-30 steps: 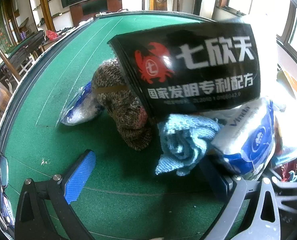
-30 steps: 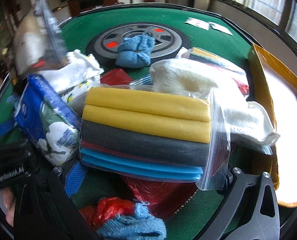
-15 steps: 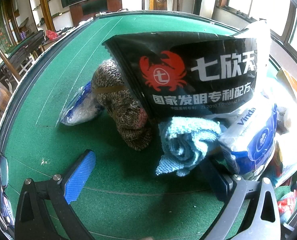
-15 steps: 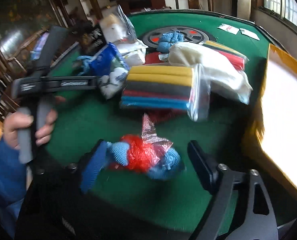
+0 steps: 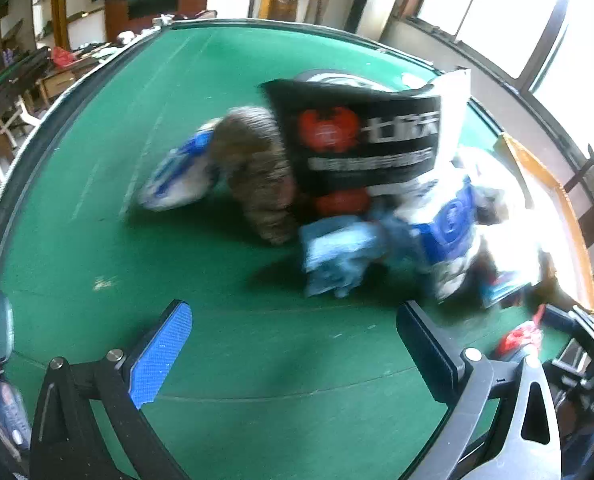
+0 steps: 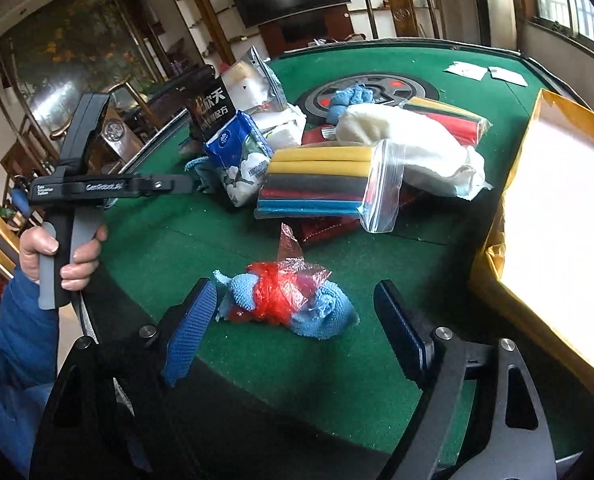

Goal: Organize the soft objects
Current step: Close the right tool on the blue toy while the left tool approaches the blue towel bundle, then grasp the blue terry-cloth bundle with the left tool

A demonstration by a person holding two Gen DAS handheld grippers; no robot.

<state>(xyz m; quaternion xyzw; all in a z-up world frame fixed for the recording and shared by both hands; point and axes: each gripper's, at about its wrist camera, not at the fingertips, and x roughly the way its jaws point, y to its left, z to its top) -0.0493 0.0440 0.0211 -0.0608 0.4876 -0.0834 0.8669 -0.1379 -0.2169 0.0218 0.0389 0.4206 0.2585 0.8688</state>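
The bundle [image 6: 285, 300], a blue cloth tied in red plastic, was seen lying on the green table [image 6: 297, 368] between the fingers of the right gripper [image 6: 293, 320]. Its long axis ran across the gap from finger to finger, one end just beside the blue pad [image 6: 191, 330], the other well short of the black pad [image 6: 401, 332]. The jaws had just been narrowed from their widest, with the bundle between them but not pressed. Beyond it, a zip bag [image 6: 325, 184] was seen lying flat, filled with yellow, black, red and blue foam strips whose lengths ran side to side. A yellow box [image 6: 537, 216] stood at the right; its inside was washed out by glare. The left gripper [image 5: 293, 352] was held wide, nothing between its fingers, above bare felt short of a black packet [image 5: 361, 140], a knitted piece [image 5: 257, 172] and a blue cloth [image 5: 337, 256], all blurred. It was gripped by a hand [image 6: 57, 256].
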